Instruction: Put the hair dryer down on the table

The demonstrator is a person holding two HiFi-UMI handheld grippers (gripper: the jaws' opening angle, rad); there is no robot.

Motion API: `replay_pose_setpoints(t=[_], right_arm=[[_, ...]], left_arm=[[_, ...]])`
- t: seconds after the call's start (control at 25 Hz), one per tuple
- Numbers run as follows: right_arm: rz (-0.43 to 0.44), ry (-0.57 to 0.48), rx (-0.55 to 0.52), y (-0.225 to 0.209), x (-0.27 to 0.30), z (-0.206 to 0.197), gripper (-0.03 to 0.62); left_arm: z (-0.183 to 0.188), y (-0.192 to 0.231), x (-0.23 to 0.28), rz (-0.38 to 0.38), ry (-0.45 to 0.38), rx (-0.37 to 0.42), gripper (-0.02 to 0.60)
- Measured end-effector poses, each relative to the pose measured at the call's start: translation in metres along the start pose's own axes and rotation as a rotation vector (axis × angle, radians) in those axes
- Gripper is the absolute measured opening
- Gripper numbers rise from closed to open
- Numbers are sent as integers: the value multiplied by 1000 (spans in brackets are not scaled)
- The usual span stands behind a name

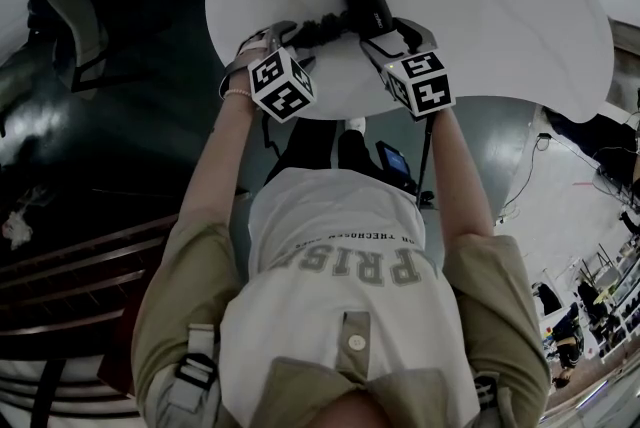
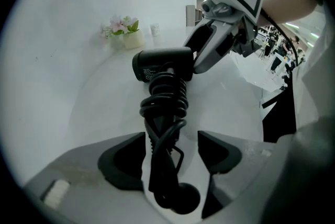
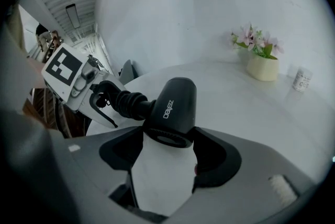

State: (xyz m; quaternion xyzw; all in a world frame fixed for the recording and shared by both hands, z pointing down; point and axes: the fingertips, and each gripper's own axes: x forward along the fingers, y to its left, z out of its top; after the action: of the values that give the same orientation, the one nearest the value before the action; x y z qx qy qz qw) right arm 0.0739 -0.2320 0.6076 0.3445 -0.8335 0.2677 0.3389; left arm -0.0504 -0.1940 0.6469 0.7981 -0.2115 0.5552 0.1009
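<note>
Head view | right gripper (image 1: pixel 388 34) clamps hair dryer (image 1: pixel 366 0) | left gripper (image 1: pixel 298 38) jaws apart

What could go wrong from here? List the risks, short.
1. The left claw stands open around the handle of the hair dryer, with the wound cord and plug between its pads. Pulling back carelessly could snag a loop and drag the dryer.
2. The right claw grips only the barrel's rear end. If it lets go before the dryer lies flat on the table, the dryer may tip or roll.
</note>
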Motion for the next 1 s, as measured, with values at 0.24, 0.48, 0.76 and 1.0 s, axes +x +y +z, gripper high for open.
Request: replay_pose_setpoints(t=[0.24,0.48,0.76,1.0], right_arm=[[-28,16,-25,0,-1,0,307],[-60,37,-54,1,1,-1,307],[-95,63,-82,2,-1,1,307],[-126,86,-108,3,-2,2,307]], left_arm=[[-13,1,-12,16,-12,-48,344],[-29,6,-19,38,-9,-83,344],[-37,2,-24,40,0,-95,344],[-43,2,-27,41,9,-104,354]])
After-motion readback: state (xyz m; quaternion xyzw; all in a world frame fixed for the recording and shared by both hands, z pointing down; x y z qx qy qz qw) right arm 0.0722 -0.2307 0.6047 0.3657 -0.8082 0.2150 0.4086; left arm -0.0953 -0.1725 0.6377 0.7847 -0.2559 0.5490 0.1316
